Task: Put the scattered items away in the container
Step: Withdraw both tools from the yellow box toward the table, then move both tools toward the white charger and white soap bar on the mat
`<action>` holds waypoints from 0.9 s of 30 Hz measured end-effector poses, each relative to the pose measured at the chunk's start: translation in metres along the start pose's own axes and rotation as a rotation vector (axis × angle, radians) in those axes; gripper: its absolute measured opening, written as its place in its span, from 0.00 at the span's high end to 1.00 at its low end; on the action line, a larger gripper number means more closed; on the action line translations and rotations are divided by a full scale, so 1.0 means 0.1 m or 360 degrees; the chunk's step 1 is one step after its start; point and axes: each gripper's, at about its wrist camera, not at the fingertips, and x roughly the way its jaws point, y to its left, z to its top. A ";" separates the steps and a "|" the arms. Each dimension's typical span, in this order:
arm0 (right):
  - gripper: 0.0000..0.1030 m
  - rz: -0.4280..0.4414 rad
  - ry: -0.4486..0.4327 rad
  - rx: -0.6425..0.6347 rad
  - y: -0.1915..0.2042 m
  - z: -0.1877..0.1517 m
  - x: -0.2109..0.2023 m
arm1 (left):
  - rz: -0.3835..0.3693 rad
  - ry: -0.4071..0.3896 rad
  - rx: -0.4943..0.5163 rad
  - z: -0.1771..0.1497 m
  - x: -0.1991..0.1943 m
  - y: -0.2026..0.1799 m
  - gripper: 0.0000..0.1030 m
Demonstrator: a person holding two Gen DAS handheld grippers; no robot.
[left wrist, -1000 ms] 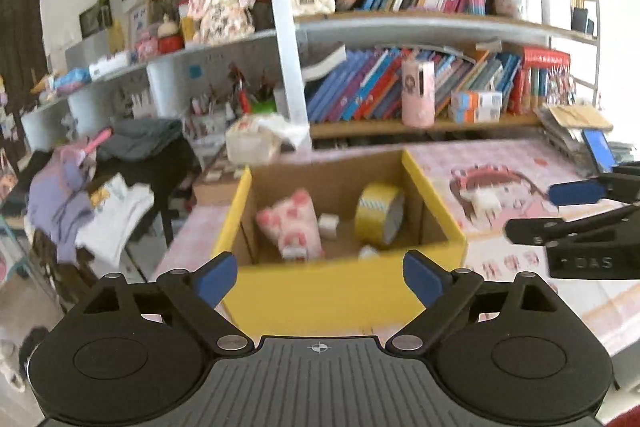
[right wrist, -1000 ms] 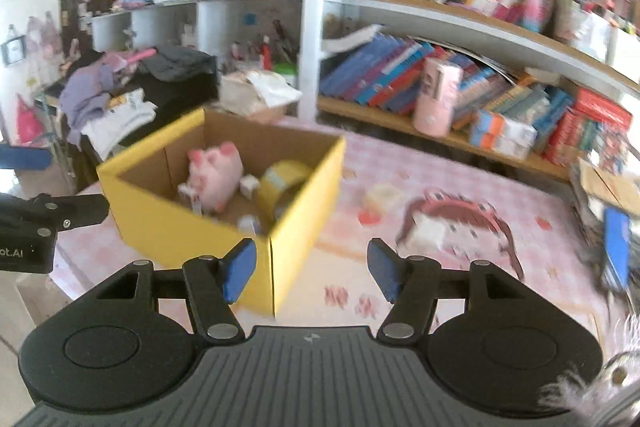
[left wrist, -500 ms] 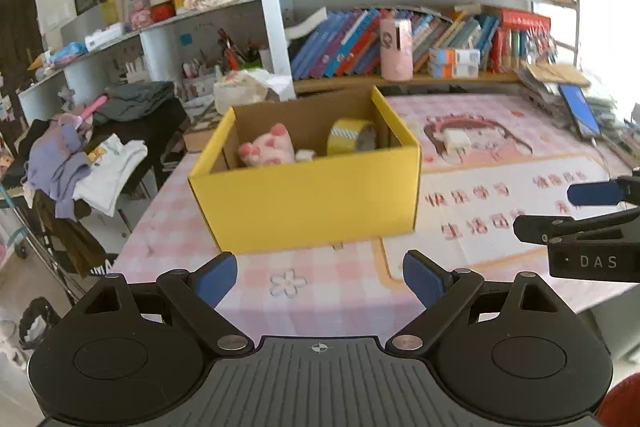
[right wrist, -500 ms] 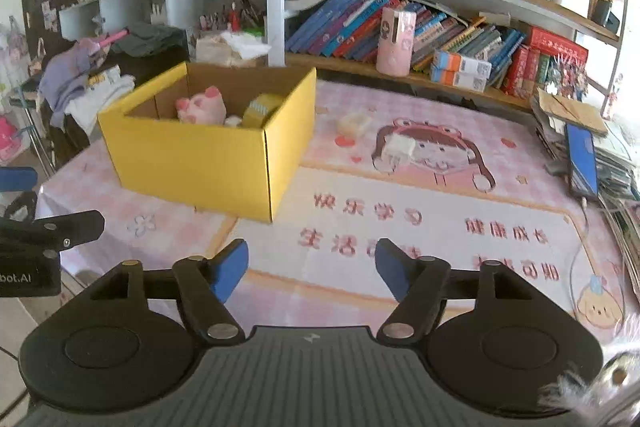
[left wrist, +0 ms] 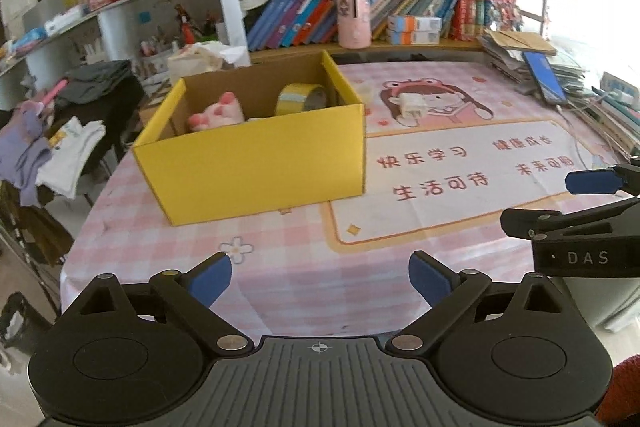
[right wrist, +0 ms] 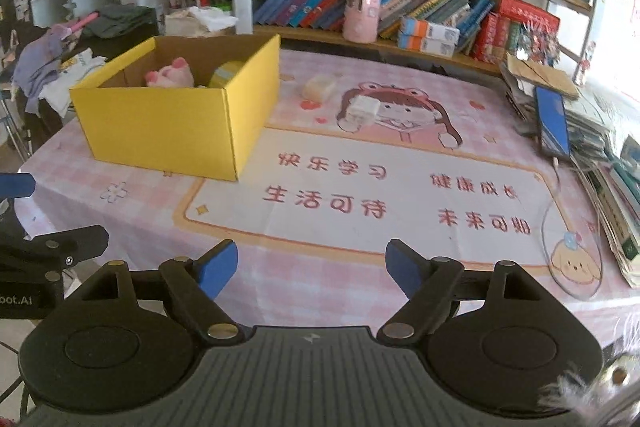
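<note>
Pink checked tablecloth (right wrist: 152, 227) fills both views. Ahead of the right gripper (right wrist: 312, 269), its empty jaws opening, lies the white charger (right wrist: 362, 109), nearer this hand; the left gripper (left wrist: 320, 281), wide and empty too, faces the yellow box (left wrist: 256, 163).
</note>
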 end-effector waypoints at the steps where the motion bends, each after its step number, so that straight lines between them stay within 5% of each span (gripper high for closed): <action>1: 0.20 -0.0004 0.0012 0.0007 -0.02 -0.01 0.01 | -0.0011 0.0005 0.0006 0.00 0.01 -0.02 0.05; 27: 0.19 -0.0054 0.0086 0.0077 -0.84 0.13 0.43 | -0.0254 0.0130 0.0184 0.36 0.63 -0.80 0.04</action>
